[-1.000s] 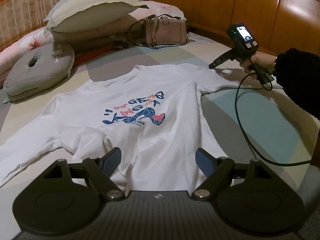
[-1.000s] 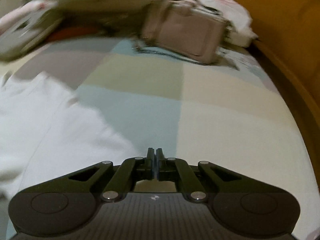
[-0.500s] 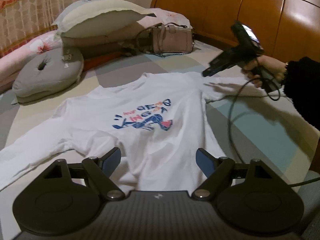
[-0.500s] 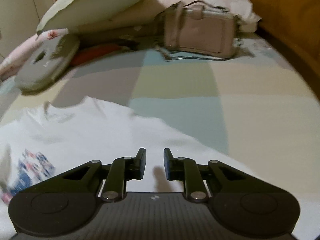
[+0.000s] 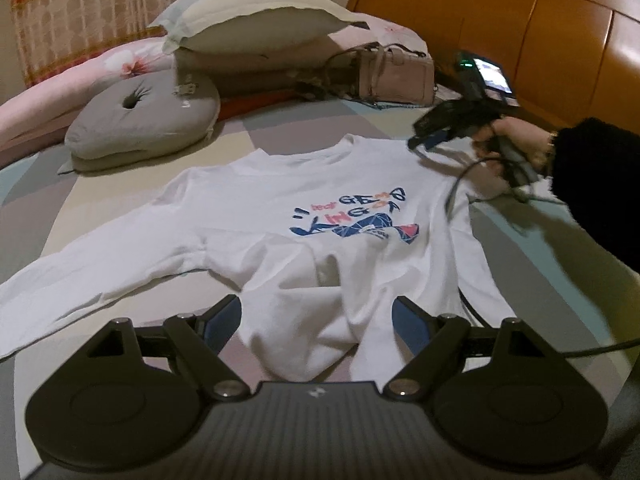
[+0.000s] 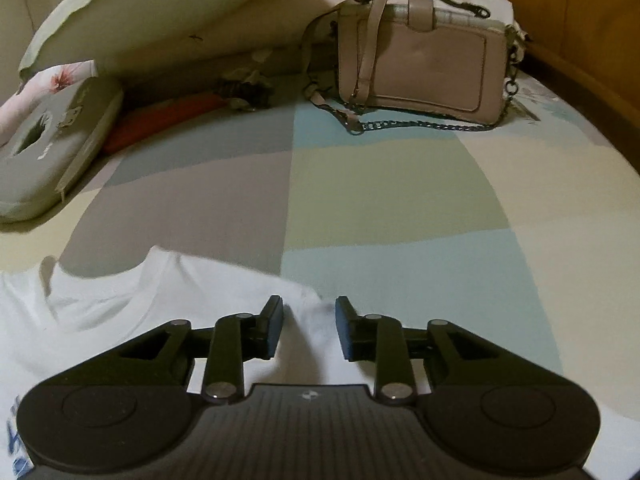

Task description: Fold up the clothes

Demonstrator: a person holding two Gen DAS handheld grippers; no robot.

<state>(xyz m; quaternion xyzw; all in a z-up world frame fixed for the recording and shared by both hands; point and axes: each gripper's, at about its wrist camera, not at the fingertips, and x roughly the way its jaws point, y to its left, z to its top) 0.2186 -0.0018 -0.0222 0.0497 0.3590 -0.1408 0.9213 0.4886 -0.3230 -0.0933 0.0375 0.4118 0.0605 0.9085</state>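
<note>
One white long-sleeved shirt (image 5: 320, 216) lies spread face-up on the patchwork bed (image 6: 392, 208), printed chest showing, its lower body bunched into folds near the hem. Two grippers are in play. The left gripper (image 5: 316, 320) hangs low over that rumpled hem, fingers spread wide with cloth between them but nothing pinched. The right gripper (image 6: 308, 326) sits at the shirt's shoulder just beside the collar, its blue pads (image 6: 274, 332) apart, hovering over white fabric; whether they touch the cloth is hard to say from this angle. From the left wrist view, one hand (image 5: 516, 140) in a dark sleeve grips that tool, and a black cable (image 5: 464, 184) trails from it across the shirt's right side. Beyond the collar: one beige handbag (image 6: 420, 72) with a dark chain, one grey round cushion (image 5: 140, 120) with a centre dimple, one large pale pillow (image 5: 248, 16) stacked above. A wooden headboard (image 5: 540, 28) closes the far side.
</note>
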